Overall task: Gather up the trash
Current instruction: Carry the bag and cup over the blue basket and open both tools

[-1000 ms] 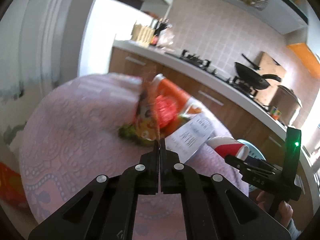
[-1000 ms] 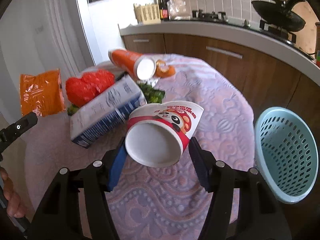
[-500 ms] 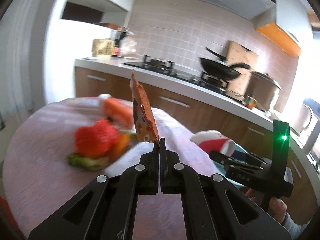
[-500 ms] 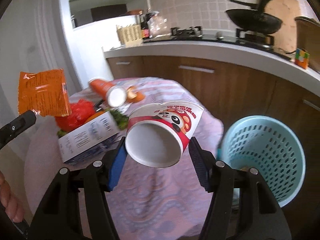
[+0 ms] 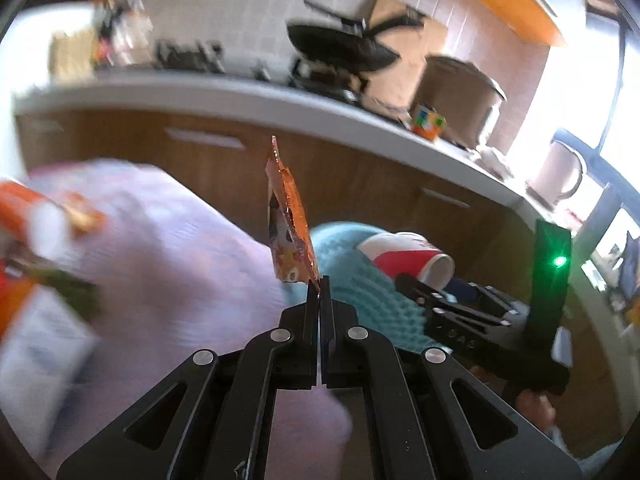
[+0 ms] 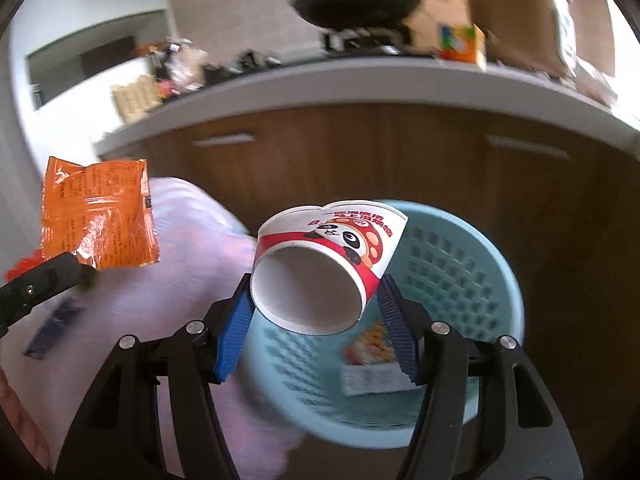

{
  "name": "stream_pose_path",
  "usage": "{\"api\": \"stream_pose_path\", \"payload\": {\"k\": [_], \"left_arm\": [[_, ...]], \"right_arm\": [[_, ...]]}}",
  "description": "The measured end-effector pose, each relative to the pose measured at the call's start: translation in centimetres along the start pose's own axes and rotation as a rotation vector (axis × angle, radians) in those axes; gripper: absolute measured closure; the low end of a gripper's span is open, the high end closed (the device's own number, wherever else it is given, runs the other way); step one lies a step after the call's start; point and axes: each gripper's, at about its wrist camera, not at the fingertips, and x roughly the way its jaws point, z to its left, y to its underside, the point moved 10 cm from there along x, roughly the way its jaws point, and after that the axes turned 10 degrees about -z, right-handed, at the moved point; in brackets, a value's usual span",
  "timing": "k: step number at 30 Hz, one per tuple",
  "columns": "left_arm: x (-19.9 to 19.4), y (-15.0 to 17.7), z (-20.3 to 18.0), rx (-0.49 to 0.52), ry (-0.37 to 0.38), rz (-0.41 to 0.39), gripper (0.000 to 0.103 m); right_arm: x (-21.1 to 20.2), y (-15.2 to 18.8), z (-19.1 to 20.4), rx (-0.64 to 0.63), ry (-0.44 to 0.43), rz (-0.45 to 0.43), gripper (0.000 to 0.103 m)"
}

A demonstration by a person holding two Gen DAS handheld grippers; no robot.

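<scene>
My left gripper (image 5: 319,282) is shut on an orange snack wrapper (image 5: 289,220), held upright by its lower corner above the table edge; the wrapper also shows in the right wrist view (image 6: 98,216). My right gripper (image 6: 314,300) is shut on a red and white paper cup (image 6: 320,264) with a panda print, held on its side over the light blue basket (image 6: 472,264). The cup (image 5: 404,258) and the basket (image 5: 352,264) also show in the left wrist view, right of the wrapper.
The round table with a pink cloth (image 5: 168,264) lies at left, with an orange tube (image 5: 20,208), a white carton (image 5: 36,344) and other trash, blurred. A printed packet (image 6: 372,364) lies inside the basket. Brown kitchen cabinets (image 6: 400,160) and a countertop stand behind.
Both grippers swung right, away from the trash pile toward the basket. The cup is now over the basket, and the wrapper is near the table edge beside it.
</scene>
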Motion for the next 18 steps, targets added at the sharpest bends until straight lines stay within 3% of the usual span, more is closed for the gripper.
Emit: {"api": "stream_pose_path", "payload": {"k": [4, 7, 10, 11, 12, 13, 14, 18], "left_arm": [[4.5, 2.3, -1.2, -0.023, 0.040, 0.098, 0.103], [7.1, 4.1, -1.7, -0.049, 0.068, 0.181, 0.103], [8.3, 4.6, -1.7, -0.044, 0.053, 0.212, 0.101], [8.6, 4.8, -1.5, -0.045, 0.037, 0.222, 0.087], [8.7, 4.9, -1.3, -0.051, 0.027, 0.222, 0.064], [8.4, 4.6, -1.1, -0.053, 0.014, 0.202, 0.057], [8.1, 4.3, -0.8, -0.050, 0.002, 0.188, 0.052], [6.5, 3.5, -0.1, -0.073, 0.000, 0.156, 0.052]], "right_arm": [[2.0, 1.7, -4.0, 0.023, 0.066, 0.059, 0.045], [3.4, 2.5, -5.0, 0.045, 0.072, 0.099, 0.044], [4.5, 3.1, -5.6, 0.060, 0.069, 0.132, 0.044], [4.8, 3.4, -5.6, 0.067, 0.062, 0.145, 0.043], [4.9, 3.5, -5.6, 0.070, 0.058, 0.153, 0.043], [5.1, 3.8, -5.5, 0.069, 0.052, 0.160, 0.043], [5.2, 3.9, -5.4, 0.065, 0.053, 0.162, 0.043], [4.9, 3.8, -5.0, 0.059, 0.050, 0.159, 0.043]]}}
